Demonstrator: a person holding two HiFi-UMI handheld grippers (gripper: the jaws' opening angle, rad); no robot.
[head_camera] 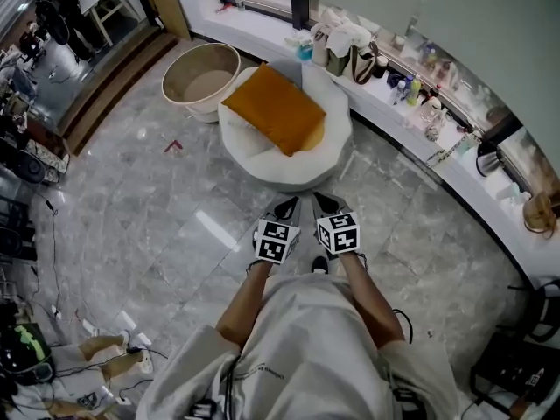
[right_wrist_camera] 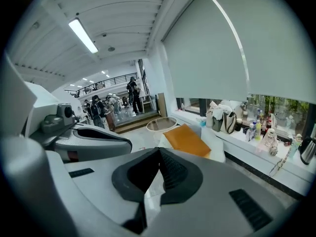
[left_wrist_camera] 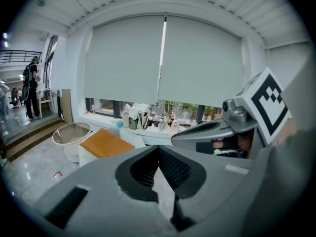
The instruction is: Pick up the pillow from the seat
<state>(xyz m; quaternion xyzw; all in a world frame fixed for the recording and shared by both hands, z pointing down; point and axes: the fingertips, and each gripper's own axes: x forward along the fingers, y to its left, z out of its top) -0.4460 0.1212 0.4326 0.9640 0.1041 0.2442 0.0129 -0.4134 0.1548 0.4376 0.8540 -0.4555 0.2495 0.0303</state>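
An orange pillow (head_camera: 276, 108) lies flat on a round white seat (head_camera: 289, 169) in the head view, ahead of both grippers. My left gripper (head_camera: 284, 208) and right gripper (head_camera: 325, 204) are held side by side, just short of the seat's near edge, both shut with nothing between the jaws. In the left gripper view the pillow (left_wrist_camera: 103, 143) sits left of and beyond the shut left gripper (left_wrist_camera: 158, 147), and the right gripper's body (left_wrist_camera: 212, 132) shows alongside. In the right gripper view the pillow (right_wrist_camera: 187, 139) lies beyond the shut right gripper (right_wrist_camera: 159, 149), a little to its right.
A beige round tub (head_camera: 201, 77) stands on the marble floor just left of the seat. Behind it runs a window ledge (head_camera: 385, 103) with bags and bottles. Wooden steps (head_camera: 114, 81) and people are at the far left. Cables lie on the floor at bottom left.
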